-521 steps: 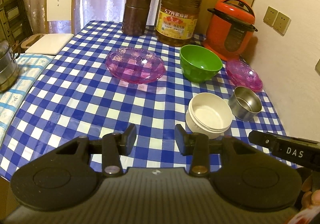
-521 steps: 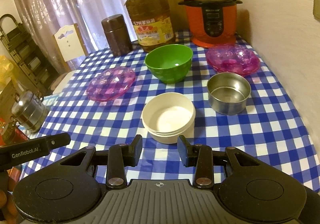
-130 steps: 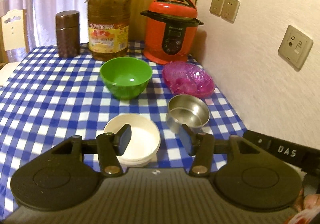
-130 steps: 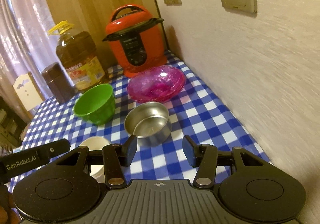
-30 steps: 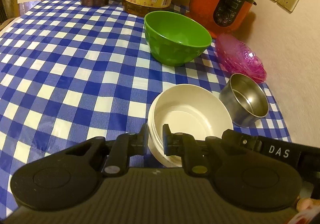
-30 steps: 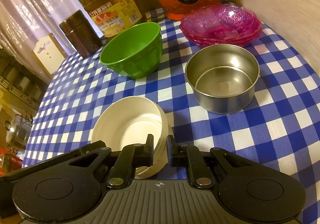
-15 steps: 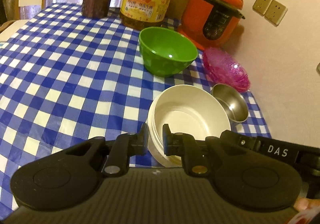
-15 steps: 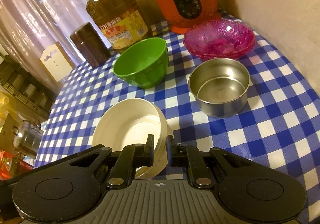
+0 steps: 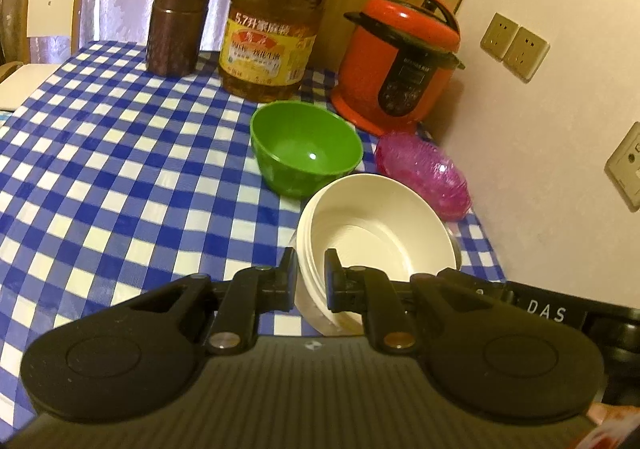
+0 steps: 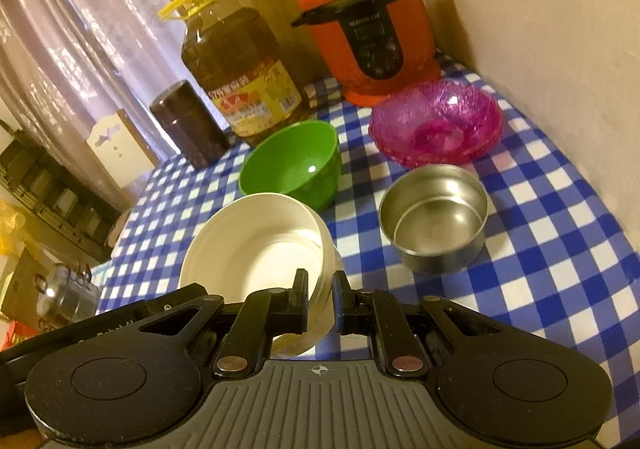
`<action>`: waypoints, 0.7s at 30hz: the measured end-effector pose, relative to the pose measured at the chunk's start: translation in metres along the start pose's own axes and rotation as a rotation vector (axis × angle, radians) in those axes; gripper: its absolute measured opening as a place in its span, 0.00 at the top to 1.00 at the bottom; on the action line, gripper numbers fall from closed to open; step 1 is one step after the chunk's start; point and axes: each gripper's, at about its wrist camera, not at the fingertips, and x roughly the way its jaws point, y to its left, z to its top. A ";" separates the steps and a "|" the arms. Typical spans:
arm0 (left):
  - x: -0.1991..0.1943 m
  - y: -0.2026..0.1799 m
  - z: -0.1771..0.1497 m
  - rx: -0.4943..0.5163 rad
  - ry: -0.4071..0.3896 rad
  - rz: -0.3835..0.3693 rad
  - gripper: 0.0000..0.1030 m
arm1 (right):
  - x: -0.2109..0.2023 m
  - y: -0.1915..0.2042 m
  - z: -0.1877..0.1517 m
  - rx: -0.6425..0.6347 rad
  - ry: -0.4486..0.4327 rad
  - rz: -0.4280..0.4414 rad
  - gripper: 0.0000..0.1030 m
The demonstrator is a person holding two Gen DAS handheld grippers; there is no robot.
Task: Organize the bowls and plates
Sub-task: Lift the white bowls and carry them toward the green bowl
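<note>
**Both tongs clamped on the white bowl, held clear of the counter**

The left tongs [image 9: 310, 273] are closed on the near-left rim of the white bowl [image 9: 372, 225], one finger outside the wall and one inside. The right tongs [image 10: 320, 299] grip the same bowl [image 10: 256, 245] at its near-right rim in the same manner. The bowl tilts slightly and appears raised off the checked counter [image 9: 120, 177]; the ridged wall suggests a stack of nested bowls, though the fisheye view does not settle this.

Positions of the remaining items (right wrist view):

- Green bowl [image 10: 294, 165]: upright, just behind the white bowl.
- Steel bowl [image 10: 434, 217]: upright on the counter, right of the white bowl and apart from it.
- Pink glass plates [image 10: 436, 123]: stacked behind the steel bowl, near the wall.
- Red pressure cooker [image 10: 368, 25]: at the back, behind the pink plates.
- Oil bottle [image 10: 236, 69] and brown canister [image 10: 190, 125]: along the back edge, left of the cooker.

In the left wrist view the steel bowl is almost entirely hidden behind the white bowl.
</note>
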 end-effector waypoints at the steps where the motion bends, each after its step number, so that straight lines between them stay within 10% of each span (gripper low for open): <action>1: 0.000 -0.001 0.002 0.000 -0.003 -0.003 0.88 | -0.001 0.001 0.002 -0.001 -0.003 0.000 0.88; 21: 0.041 0.002 0.067 -0.014 -0.039 -0.032 0.88 | 0.033 0.005 0.068 -0.015 -0.041 0.023 0.88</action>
